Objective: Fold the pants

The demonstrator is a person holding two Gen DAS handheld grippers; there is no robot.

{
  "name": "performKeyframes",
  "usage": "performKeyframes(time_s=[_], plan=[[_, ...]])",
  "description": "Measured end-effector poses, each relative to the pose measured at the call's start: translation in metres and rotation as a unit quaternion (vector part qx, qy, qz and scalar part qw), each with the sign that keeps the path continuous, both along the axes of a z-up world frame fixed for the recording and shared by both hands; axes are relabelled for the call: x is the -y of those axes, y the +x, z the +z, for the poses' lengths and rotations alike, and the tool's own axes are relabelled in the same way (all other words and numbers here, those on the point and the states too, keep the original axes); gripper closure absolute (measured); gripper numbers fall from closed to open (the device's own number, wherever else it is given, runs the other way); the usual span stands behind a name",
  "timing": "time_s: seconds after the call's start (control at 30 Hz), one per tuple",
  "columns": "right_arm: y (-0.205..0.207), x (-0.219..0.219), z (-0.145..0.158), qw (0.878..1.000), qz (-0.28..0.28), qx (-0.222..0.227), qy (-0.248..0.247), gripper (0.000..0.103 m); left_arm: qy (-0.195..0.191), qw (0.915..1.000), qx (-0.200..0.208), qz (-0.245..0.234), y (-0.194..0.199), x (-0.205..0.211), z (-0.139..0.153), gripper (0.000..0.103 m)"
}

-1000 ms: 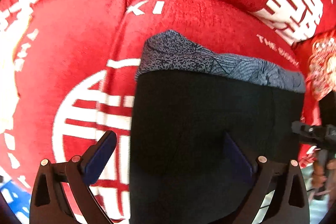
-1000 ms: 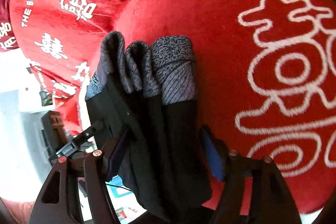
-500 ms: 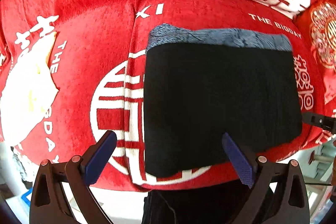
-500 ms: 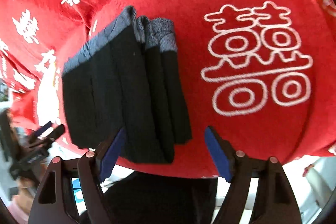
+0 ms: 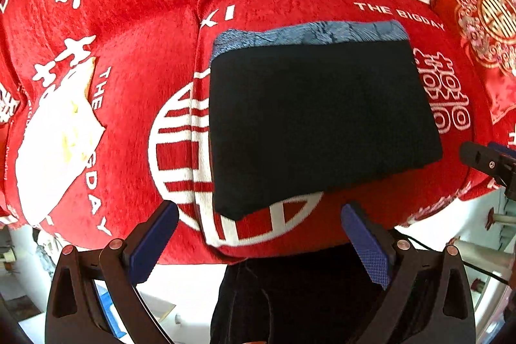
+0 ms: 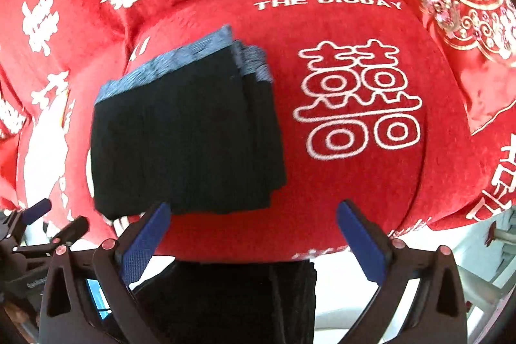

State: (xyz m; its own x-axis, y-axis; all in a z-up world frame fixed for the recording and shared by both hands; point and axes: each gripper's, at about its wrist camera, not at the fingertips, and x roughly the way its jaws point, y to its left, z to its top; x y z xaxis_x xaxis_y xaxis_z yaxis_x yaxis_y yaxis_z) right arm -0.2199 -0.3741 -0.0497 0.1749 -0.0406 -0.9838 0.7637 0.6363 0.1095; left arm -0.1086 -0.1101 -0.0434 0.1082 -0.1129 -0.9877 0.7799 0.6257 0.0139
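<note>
The black pants [image 5: 316, 118] lie folded into a compact rectangle on the red sofa seat [image 5: 135, 105], with the grey patterned waistband [image 5: 309, 33] along the far edge. In the right wrist view the same pants [image 6: 183, 137] show stacked layers at their right side. My left gripper [image 5: 261, 234] hangs open above the seat's near edge, nothing between its blue pads [image 5: 151, 242]. My right gripper [image 6: 254, 237] is above the pants' right side, its jaws opening wide with nothing between them. Each gripper shows at the edge of the other's view.
Red sofa cushions with white characters fill the back. A red and gold embroidered pillow [image 5: 487, 28] sits at the far right. A white patch of the print [image 5: 61, 137] lies on the left seat. A dark-clothed person [image 5: 290, 299] stands at the sofa's near edge; pale floor below.
Both grippers have risen and drawn back from the pants. The right gripper, earlier around the folded layers, has let go and widened. The pants now lie flat on the seat.
</note>
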Motion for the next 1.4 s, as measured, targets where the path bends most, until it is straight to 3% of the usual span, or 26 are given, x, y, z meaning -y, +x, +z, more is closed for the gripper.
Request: performKeyframes(time_s=[0.2, 0.53, 0.8, 1.4], plan=[[0.011, -0.026, 0.030, 0.999, 0.031, -0.003, -0.007, 0.000, -0.002, 0.9998, 0.002, 0.018, -0.006, -0.008, 0.020, 0.002], [0.028, -0.051, 0.070, 0.999, 0.030, 0.001, -0.013, 0.000, -0.004, 0.9990, 0.027, 0.034, -0.002, -0.019, 0.054, 0.002], [0.036, -0.059, 0.077, 1.000, 0.020, -0.012, -0.018, 0.000, -0.014, 0.9982, 0.029, 0.051, 0.007, -0.028, 0.067, 0.002], [0.038, -0.071, 0.083, 0.998, 0.029, -0.036, -0.037, 0.000, -0.019, 0.9987, 0.030, 0.037, 0.002, -0.026, 0.073, 0.002]])
